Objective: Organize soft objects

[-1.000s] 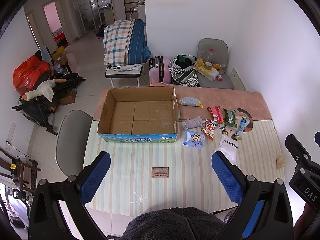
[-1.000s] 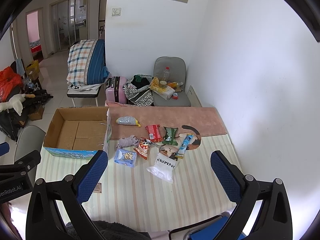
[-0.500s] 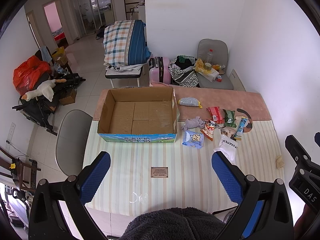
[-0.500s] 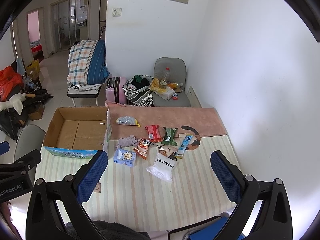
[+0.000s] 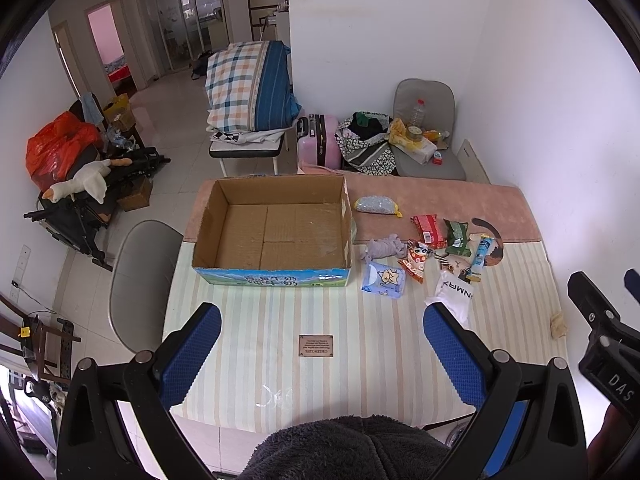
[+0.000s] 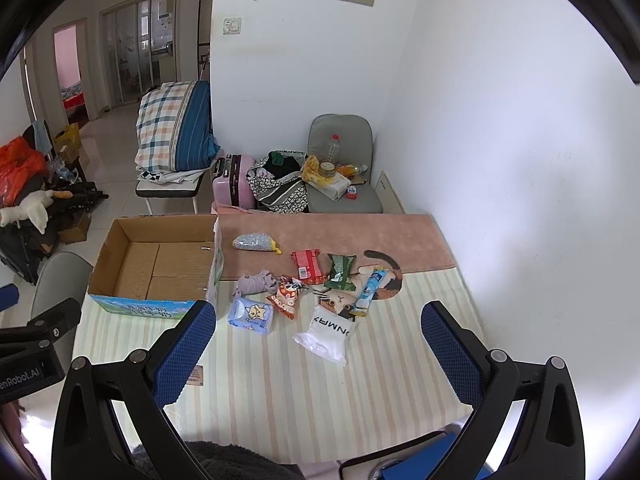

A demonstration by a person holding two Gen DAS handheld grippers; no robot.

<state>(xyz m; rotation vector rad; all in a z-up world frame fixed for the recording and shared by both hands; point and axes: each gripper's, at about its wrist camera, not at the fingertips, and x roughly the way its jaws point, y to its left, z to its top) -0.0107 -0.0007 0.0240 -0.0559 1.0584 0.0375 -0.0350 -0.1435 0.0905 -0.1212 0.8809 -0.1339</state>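
Note:
An empty open cardboard box stands on the striped table. To its right lie several soft items: a grey speckled pouch, a grey cloth toy, a blue tissue pack, a white packet, and red, orange and green snack packs. My left gripper is open and empty, high above the table's near side. My right gripper is open and empty, above the white packet.
A pink runner covers the table's far edge. A small brown tag lies on the cloth. A grey chair stands at the table's left. A white wall runs along the right. A cluttered chair and suitcase stand beyond the table.
Both views have shifted slightly; the table contents sit a little farther away. Nothing was grasped or moved.

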